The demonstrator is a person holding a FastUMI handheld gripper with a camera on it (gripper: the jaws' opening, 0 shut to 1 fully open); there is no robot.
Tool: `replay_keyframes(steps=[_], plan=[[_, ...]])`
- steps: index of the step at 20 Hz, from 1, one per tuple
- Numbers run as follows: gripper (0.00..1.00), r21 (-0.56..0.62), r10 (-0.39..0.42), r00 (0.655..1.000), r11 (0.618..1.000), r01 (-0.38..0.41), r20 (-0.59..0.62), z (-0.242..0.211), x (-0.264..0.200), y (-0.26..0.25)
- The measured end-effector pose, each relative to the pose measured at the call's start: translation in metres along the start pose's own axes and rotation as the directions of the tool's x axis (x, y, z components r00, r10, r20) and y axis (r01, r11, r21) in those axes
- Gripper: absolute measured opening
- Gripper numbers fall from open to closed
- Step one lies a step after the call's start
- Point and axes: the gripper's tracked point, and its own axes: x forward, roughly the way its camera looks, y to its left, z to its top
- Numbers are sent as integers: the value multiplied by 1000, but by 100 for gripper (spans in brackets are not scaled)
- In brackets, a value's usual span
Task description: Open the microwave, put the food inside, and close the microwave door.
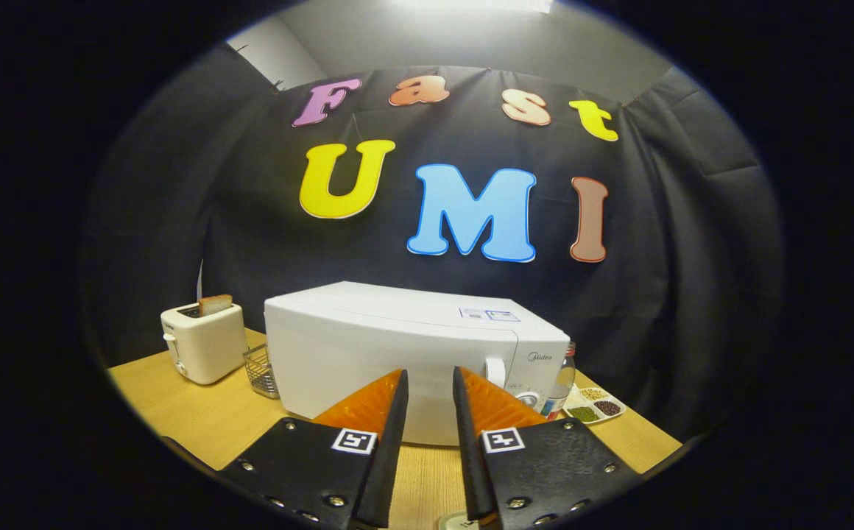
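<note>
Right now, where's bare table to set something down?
Free: wooden table in front of the cream toaster, and the strip between the closed white microwave and the gripper, whose fingers stand slightly apart, holding nothing. Crowded: wire basket wedged between toaster and microwave; glass bottle and divided snack tray beside the microwave's controls.

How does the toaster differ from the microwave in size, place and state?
The toaster is much smaller than the microwave. The toaster stands off to one side of the gripper, beyond a wire basket; the microwave sits just ahead of the parted, empty fingers. The toaster has a slice of bread sticking up from its top; the microwave door is closed. Both are pale and stand on the wooden table.
</note>
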Motion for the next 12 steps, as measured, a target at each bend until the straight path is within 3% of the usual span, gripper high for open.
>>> replay_keyframes(steps=[1, 4, 7, 9, 10, 12], plan=[[40, -3, 1, 1000, 1000, -1, 1, 9, -8, 1], [60, 4, 7, 1000, 1000, -7, 21, 39, -32, 4], [67, 0, -16, 998, 1000, 16, 68, 74, -54, 0], [78, 13, -13, 995, 1000, 12, 99, 99, -68, -1], [97, 33, -17, 995, 999, 14, 103, 107, -73, -3], [97, 69, -10, 991, 998, 1, 130, 128, -85, -3]])
